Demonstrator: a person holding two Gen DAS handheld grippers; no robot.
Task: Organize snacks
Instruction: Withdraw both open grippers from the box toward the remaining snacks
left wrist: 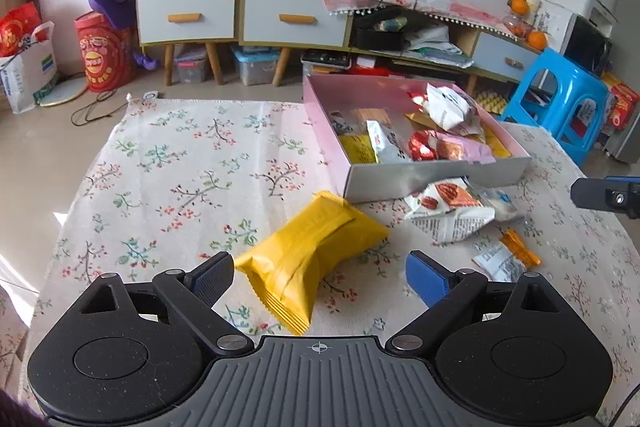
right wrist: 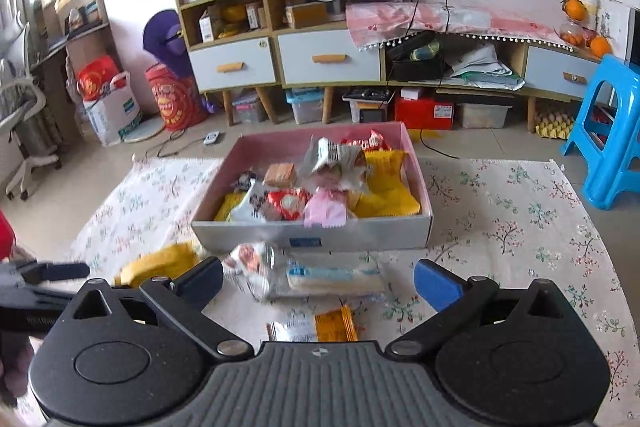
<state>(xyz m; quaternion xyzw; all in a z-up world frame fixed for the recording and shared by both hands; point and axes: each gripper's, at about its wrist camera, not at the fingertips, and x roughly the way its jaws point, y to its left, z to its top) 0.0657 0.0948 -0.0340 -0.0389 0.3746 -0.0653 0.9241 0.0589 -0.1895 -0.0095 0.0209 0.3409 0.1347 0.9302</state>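
A pink box [left wrist: 320, 107] on the floral cloth holds several wrapped snacks; in the right wrist view its white front wall [right wrist: 380, 233] faces me. A yellow packet [left wrist: 312, 251] lies between the open jaws of my left gripper [left wrist: 320, 277], which holds nothing. A white and red packet [left wrist: 448, 205] lies by the box front. My right gripper [right wrist: 320, 279] is open and empty, with a clear cracker packet [right wrist: 332, 277] and the white and red packet [right wrist: 252, 259] between its jaws. A small orange and white packet [right wrist: 316, 327] lies just below. The yellow packet [right wrist: 160, 261] shows at left.
The right gripper shows at the right edge of the left wrist view [left wrist: 604, 193], and the left gripper shows at the left edge of the right wrist view [right wrist: 44, 277]. A blue stool [right wrist: 612, 131] stands right of the table. Cabinets [right wrist: 280, 59] line the far wall.
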